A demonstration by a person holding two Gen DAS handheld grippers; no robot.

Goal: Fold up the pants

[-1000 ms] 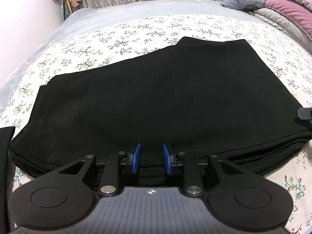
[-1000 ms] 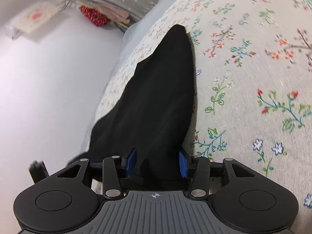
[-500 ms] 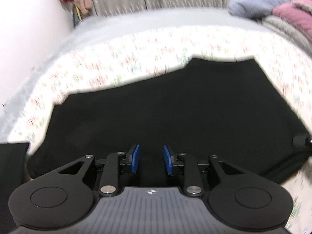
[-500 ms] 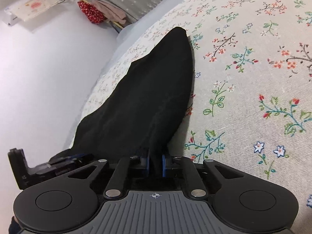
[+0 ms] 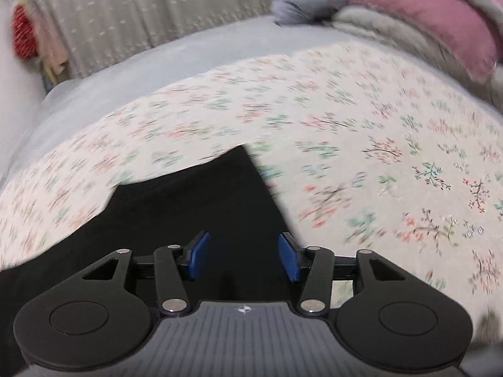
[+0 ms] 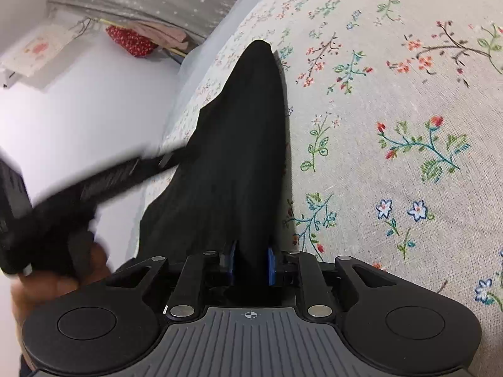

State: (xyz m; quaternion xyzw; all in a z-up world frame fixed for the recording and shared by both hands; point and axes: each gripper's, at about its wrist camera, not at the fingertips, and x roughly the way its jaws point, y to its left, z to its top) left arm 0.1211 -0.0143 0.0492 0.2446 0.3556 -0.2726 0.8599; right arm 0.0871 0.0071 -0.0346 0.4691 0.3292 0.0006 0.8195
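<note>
I can read no text, number or brand anywhere. The only marks I find are small white symbols on the grey ribbed housings: a four-pointed emblem on the left gripper (image 5: pixel 242 256) and a crosshair circle on the right gripper (image 6: pixel 250 260). The wall hanging (image 6: pixel 37 51) is too blurred.

The pants (image 6: pixel 239 157) lie on the bed sheet (image 5: pixel 361 163), near its left side. A pile of blankets (image 5: pixel 424 19) sits at the far right end of the bed. A curtain (image 5: pixel 141 9) hangs behind the bed.
</note>
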